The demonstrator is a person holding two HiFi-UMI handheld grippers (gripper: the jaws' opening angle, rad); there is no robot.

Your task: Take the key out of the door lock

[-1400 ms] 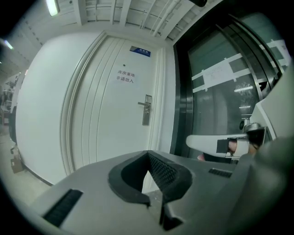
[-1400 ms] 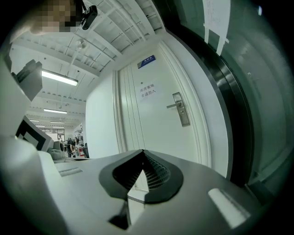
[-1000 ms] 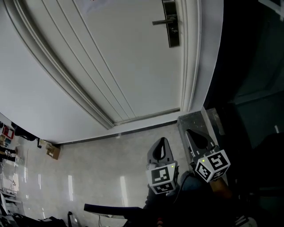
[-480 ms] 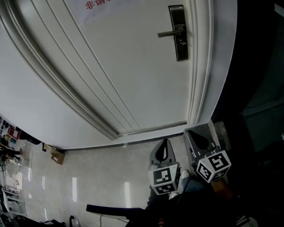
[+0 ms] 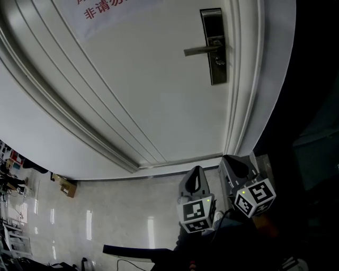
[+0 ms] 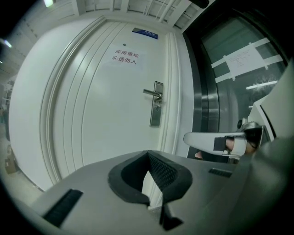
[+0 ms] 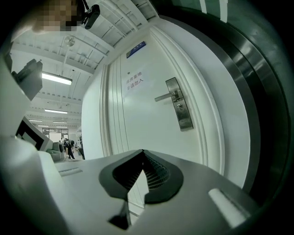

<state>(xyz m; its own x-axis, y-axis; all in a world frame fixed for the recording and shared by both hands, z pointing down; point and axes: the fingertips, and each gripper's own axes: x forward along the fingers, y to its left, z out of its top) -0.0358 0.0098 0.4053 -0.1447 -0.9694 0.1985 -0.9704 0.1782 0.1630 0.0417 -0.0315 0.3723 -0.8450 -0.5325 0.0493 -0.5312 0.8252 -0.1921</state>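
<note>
Upper right of the head view, door lock (image 5: 217, 71): dark upright plate on a white door (image 5: 159, 100), close to its right edge.
Lever handle (image 5: 200, 51): points left from the plate.
Key (image 5: 219, 62): small piece on the plate just under the lever; shape too small to tell.
Left hand-held gripper (image 5: 195, 170): lower centre, clenched on nothing, tip toward the foot of the door, well apart from the lock.
Right hand-held gripper (image 5: 234, 162): just right of the left one, jaws together, empty.
Sign (image 5: 106, 8): red characters, top edge of the frame.
Floor (image 5: 122, 217): pale glossy tiles, lower left.
</note>
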